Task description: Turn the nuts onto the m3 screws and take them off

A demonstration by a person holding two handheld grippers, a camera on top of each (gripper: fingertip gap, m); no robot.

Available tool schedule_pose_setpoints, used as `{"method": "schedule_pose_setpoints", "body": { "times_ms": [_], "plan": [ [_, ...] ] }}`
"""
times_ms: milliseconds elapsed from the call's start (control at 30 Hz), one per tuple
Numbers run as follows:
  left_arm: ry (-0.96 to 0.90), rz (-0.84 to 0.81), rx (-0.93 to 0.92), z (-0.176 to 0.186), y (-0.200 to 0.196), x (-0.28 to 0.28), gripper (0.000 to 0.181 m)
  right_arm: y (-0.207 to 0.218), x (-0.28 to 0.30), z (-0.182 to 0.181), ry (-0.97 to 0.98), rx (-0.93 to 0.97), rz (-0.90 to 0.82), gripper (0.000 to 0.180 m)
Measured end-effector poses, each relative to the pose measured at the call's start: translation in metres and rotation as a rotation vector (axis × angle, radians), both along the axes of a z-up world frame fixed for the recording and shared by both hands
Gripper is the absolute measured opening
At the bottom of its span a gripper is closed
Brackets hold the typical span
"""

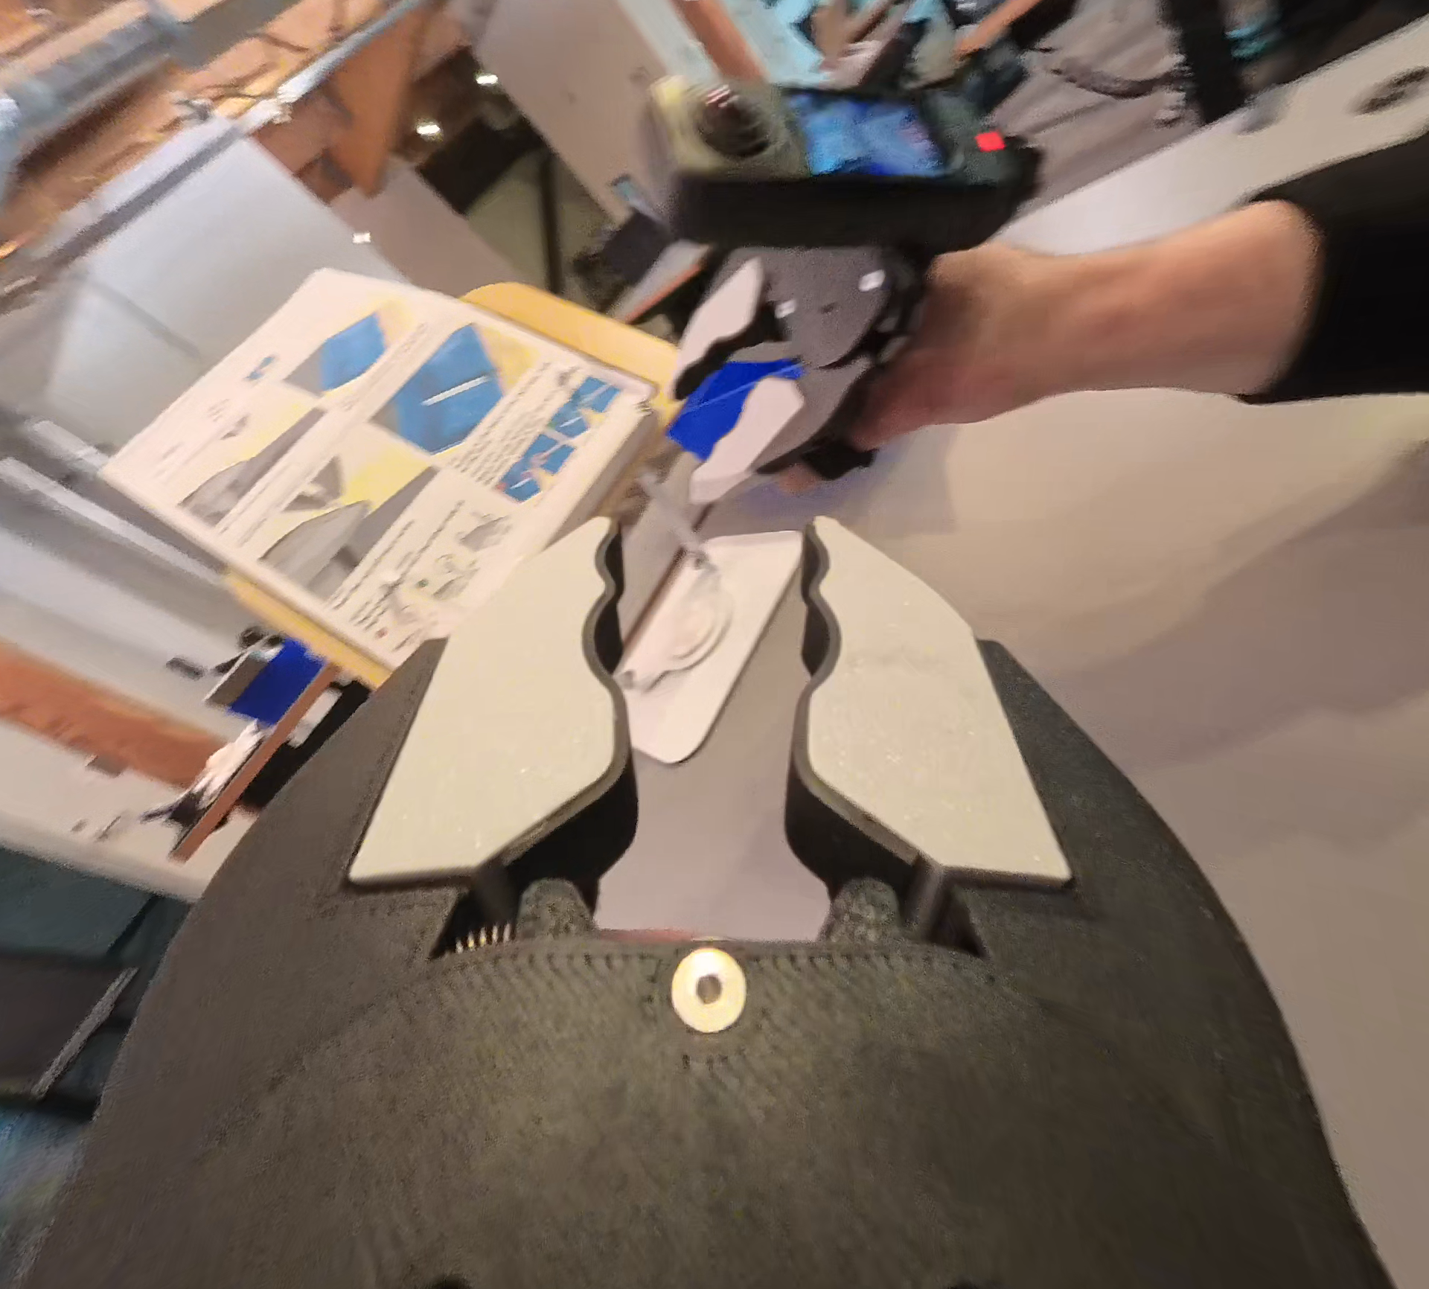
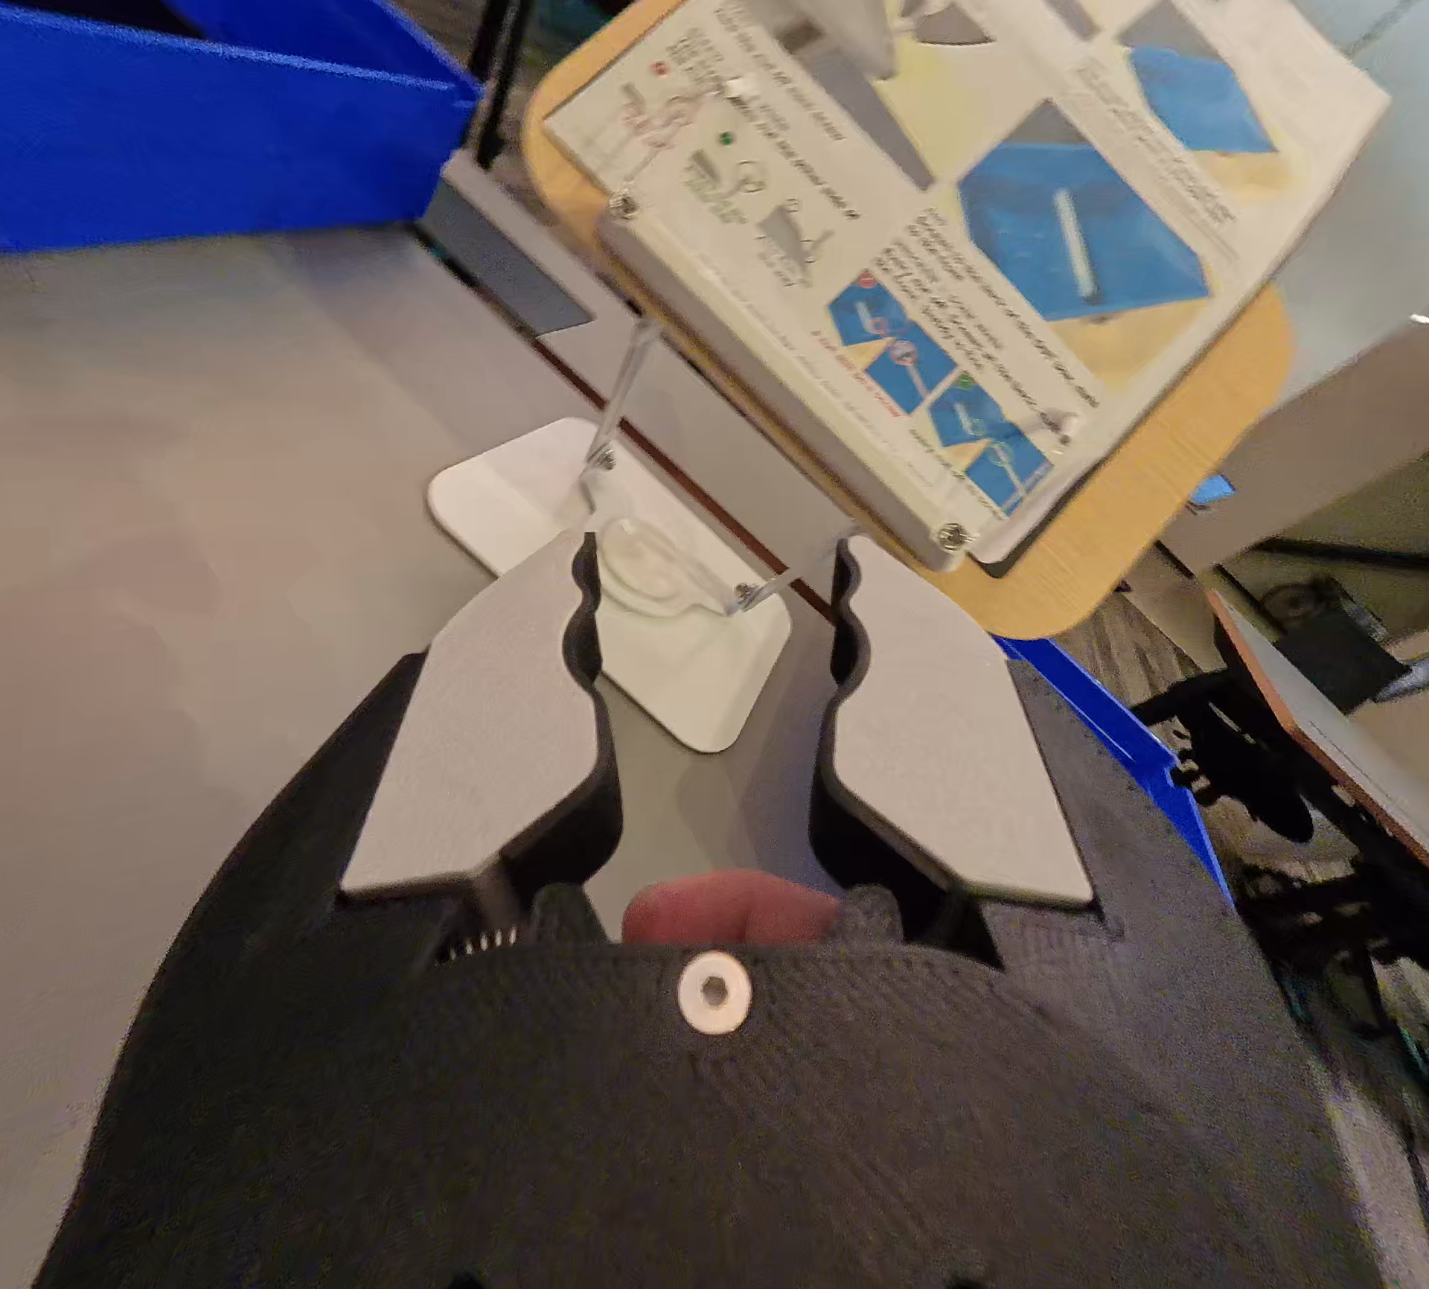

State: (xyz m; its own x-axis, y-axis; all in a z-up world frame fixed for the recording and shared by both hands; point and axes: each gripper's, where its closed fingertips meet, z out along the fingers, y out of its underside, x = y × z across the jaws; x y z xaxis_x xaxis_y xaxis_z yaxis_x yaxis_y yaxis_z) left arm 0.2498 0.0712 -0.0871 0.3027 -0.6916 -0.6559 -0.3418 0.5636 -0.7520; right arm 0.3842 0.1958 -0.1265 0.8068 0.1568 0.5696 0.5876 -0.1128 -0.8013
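Observation:
No nuts or screws show in either view. My left gripper [image 1: 711, 540] is open and empty, held over the grey table [image 1: 1121, 595], pointing at the white base [image 1: 696, 649] of a stand. My right gripper shows farther off in the left wrist view [image 1: 723, 393], open, held by a hand [image 1: 1044, 332], with something blue behind its fingers. In the right wrist view my right gripper [image 2: 715, 552] is open and empty, pointing at the same white base [image 2: 680, 664]. A fingertip [image 2: 727, 908] shows behind its jaws. Both views are blurred.
A picture sheet in a clear frame [image 2: 966, 192] [image 1: 387, 448] stands tilted on a wooden board [image 2: 1144, 509] above the white base. A blue bin [image 2: 193, 115] stands at the table's far left. Desks and shelves [image 1: 232, 15] lie beyond the table edge.

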Motion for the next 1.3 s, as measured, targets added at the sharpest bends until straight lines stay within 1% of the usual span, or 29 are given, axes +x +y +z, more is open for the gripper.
{"method": "schedule_pose_setpoints", "body": {
  "times_ms": [33, 133, 233, 267, 333, 467, 700, 800, 933, 1033, 1133, 1200, 1233, 1267, 1300],
  "plan": [
    [-0.041, 0.04, 0.007, 0.003, 0.011, -0.003, 0.039, 0.002, 0.005, 0.004, 0.029, 0.026, -0.016, 0.056],
    [-0.166, 0.11, -0.034, 0.009, 0.037, -0.011, 0.028, 0.005, 0.017, 0.01, 0.109, 0.073, -0.053, 0.053],
    [-0.234, 0.168, -0.05, 0.011, 0.058, -0.016, 0.017, 0.007, 0.026, 0.013, 0.149, 0.107, -0.084, 0.047],
    [-0.25, 0.191, -0.045, 0.01, 0.064, -0.018, 0.014, 0.008, 0.029, 0.015, 0.157, 0.123, -0.098, 0.039],
    [-0.279, 0.237, -0.031, 0.009, 0.078, -0.023, 0.001, 0.01, 0.032, 0.015, 0.158, 0.132, -0.111, 0.027],
    [-0.33, 0.303, -0.085, 0.001, 0.103, -0.031, 0.0, 0.013, 0.036, 0.012, 0.183, 0.131, -0.104, 0.0],
    [-0.356, 0.384, -0.106, -0.011, 0.127, -0.041, 0.0, 0.018, 0.041, -0.002, 0.177, 0.11, -0.118, 0.0],
    [-0.372, 0.409, -0.106, -0.014, 0.135, -0.048, 0.016, 0.018, 0.038, -0.004, 0.185, 0.112, -0.094, 0.003],
    [-0.393, 0.371, -0.107, -0.016, 0.136, -0.054, 0.034, 0.017, 0.03, -0.012, 0.164, 0.093, -0.027, 0.01],
    [-0.374, 0.379, -0.106, -0.022, 0.142, -0.072, 0.03, 0.016, 0.03, -0.022, 0.154, 0.081, 0.006, 0.011],
    [-0.35, 0.416, -0.119, -0.028, 0.151, -0.1, 0.018, 0.013, 0.031, -0.028, 0.207, 0.065, 0.042, 0.016],
    [-0.364, 0.456, -0.109, -0.027, 0.156, -0.125, 0.017, 0.012, 0.03, -0.034, 0.211, 0.055, 0.059, 0.026],
    [-0.382, 0.444, -0.104, -0.025, 0.155, -0.134, 0.017, 0.011, 0.029, -0.038, 0.211, 0.052, 0.068, 0.033],
    [-0.407, 0.433, -0.091, -0.022, 0.153, -0.144, 0.018, 0.011, 0.028, -0.044, 0.192, 0.043, 0.078, 0.038],
    [-0.415, 0.454, -0.08, -0.021, 0.154, -0.156, 0.022, 0.01, 0.025, -0.048, 0.171, 0.038, 0.095, 0.04]
  ]
}}
